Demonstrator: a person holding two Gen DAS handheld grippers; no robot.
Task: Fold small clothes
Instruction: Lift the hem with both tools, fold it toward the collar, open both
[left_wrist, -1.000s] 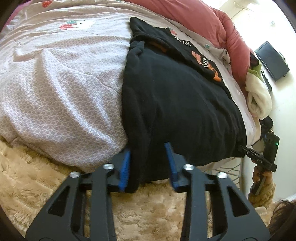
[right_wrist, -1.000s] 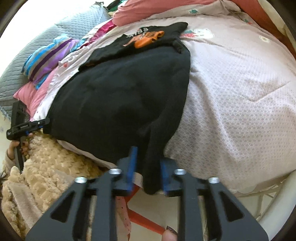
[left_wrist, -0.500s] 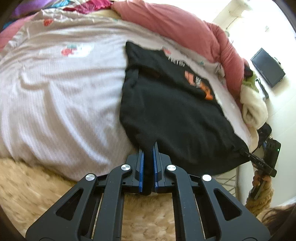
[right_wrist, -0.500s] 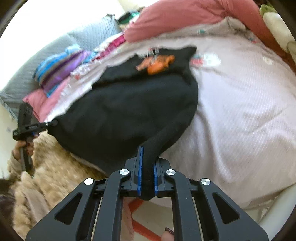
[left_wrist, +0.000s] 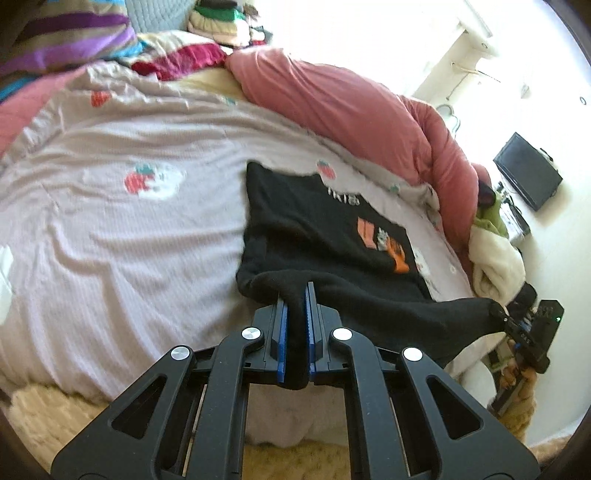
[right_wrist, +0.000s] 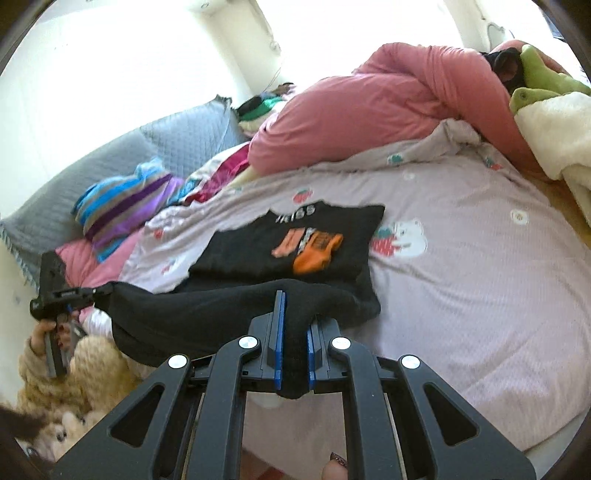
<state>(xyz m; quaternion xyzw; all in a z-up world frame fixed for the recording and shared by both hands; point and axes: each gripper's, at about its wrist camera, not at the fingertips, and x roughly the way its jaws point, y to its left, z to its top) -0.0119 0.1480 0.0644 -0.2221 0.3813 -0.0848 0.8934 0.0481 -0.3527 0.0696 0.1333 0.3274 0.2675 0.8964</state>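
Note:
A small black top with an orange print lies on the pale pink bedspread. Its near hem is lifted off the bed and stretched between my two grippers. My left gripper is shut on the hem's left corner. My right gripper is shut on the hem's right corner. The right gripper also shows at the far right of the left wrist view, and the left gripper at the far left of the right wrist view, each pinching black cloth.
A red-pink duvet is bunched along the far side of the bed. A striped pillow and grey headboard lie at the head end. A cream blanket and a black monitor are at the right. Fluffy beige fabric lies below.
Both grippers closed on the near hem of the black top, then lifted it up and forward over the garment, so the top's printed part is now exposed.

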